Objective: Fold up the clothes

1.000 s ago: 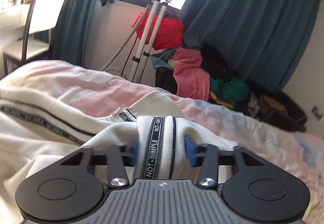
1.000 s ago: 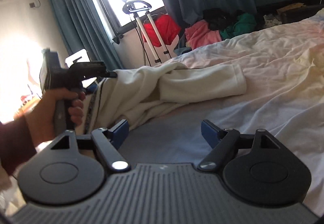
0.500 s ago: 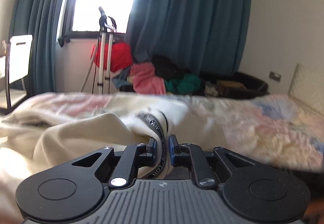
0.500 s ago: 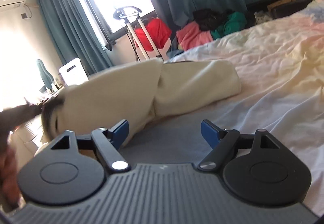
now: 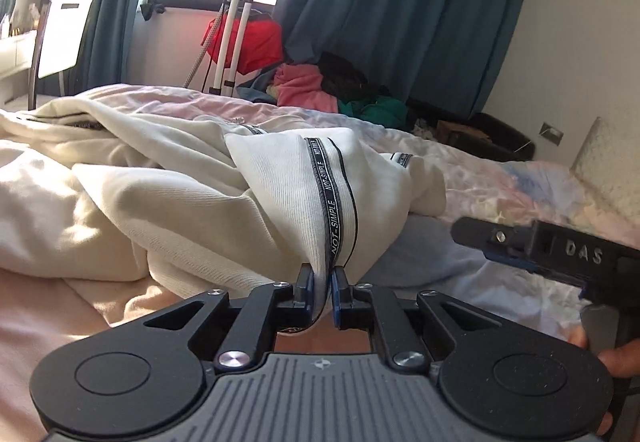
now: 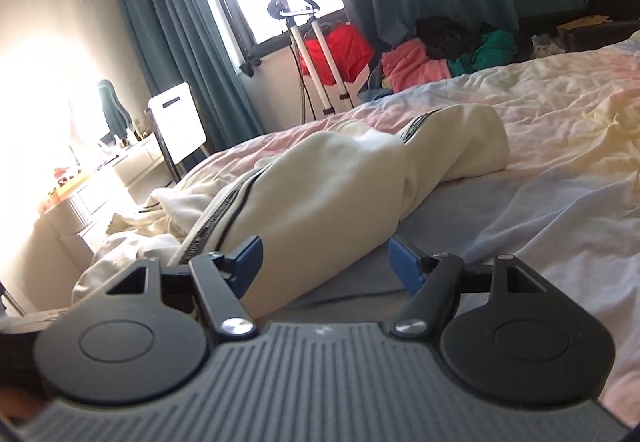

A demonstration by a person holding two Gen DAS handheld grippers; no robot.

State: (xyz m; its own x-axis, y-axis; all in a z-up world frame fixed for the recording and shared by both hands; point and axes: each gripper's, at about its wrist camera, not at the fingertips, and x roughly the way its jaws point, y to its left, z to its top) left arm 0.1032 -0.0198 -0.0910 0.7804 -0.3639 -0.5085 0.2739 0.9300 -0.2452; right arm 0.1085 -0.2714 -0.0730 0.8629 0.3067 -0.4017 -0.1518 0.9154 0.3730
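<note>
A cream garment (image 5: 168, 178) with a black lettered stripe (image 5: 332, 210) lies crumpled on the bed. My left gripper (image 5: 320, 292) is shut on its ribbed striped edge, pulling it taut toward the camera. In the left wrist view my right gripper (image 5: 516, 256) shows side-on at the right, held by a hand (image 5: 616, 358). In the right wrist view the right gripper (image 6: 326, 262) stands open, low over the sheet, with a fold of the cream garment (image 6: 320, 202) lying between and just ahead of its blue fingers (image 6: 248, 254).
The bed sheet (image 6: 540, 162) stretches right and forward, pink and pale blue. Beyond the bed stand a garment steamer pole (image 5: 236, 22), a red bag (image 5: 248, 42), a pile of clothes (image 5: 320, 86), teal curtains and a white chair (image 5: 60, 30).
My left gripper has carried the striped edge toward the near right, so the garment is drawn across the bed. The right gripper now has cloth between its open fingers.
</note>
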